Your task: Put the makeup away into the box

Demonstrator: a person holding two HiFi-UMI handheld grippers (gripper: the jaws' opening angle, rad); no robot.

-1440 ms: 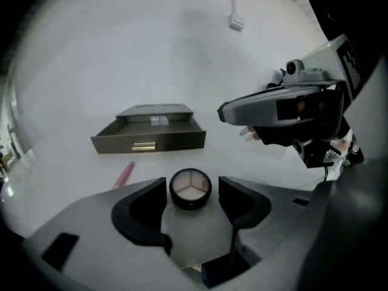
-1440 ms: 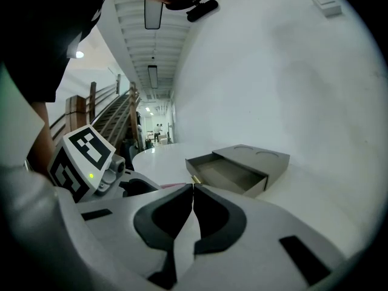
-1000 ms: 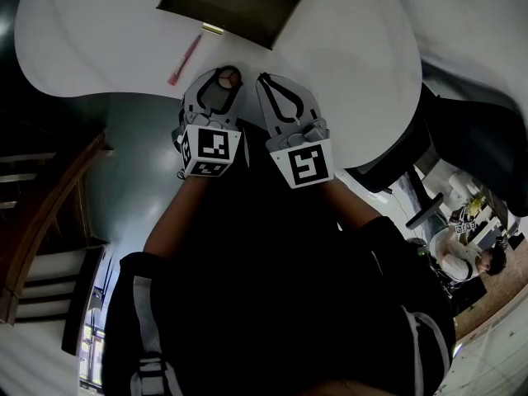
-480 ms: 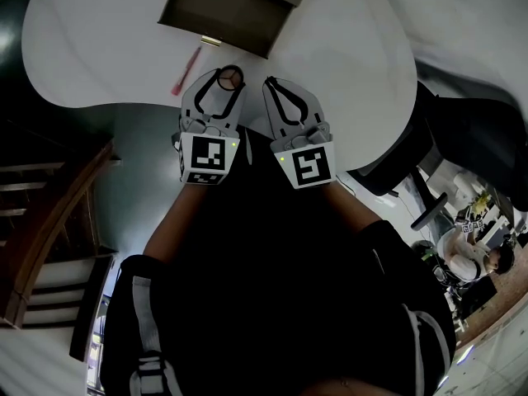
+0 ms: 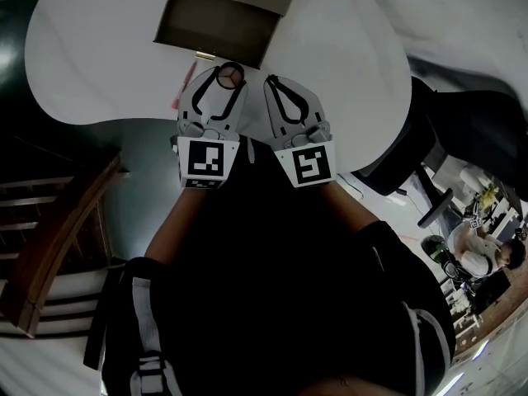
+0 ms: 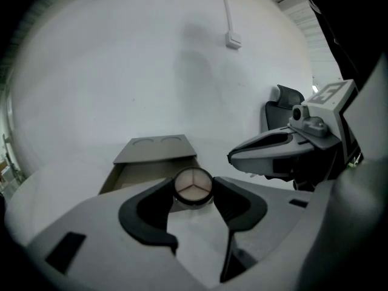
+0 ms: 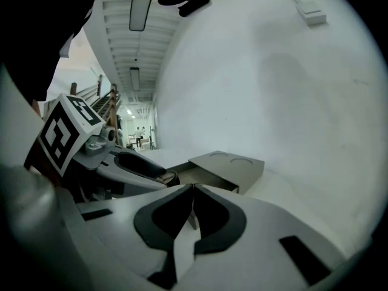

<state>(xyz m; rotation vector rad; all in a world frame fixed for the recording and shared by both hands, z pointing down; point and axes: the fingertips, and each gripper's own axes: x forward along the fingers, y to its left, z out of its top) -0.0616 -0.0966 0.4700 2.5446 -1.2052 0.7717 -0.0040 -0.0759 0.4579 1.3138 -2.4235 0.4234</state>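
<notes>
The grey left gripper (image 6: pixel 193 187) clamps a round, three-wedge powder compact (image 6: pixel 193 185) before the matte taupe box (image 6: pixel 155 150); the right gripper (image 7: pixel 193 190) has its jaws together, empty.

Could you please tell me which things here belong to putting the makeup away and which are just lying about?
Job in hand: round compact, gripped in the left tool; open box on the white table; pink stick near it, probably makeup.
Lying about: office chair; wooden stairs; right tool, shut and empty.
</notes>
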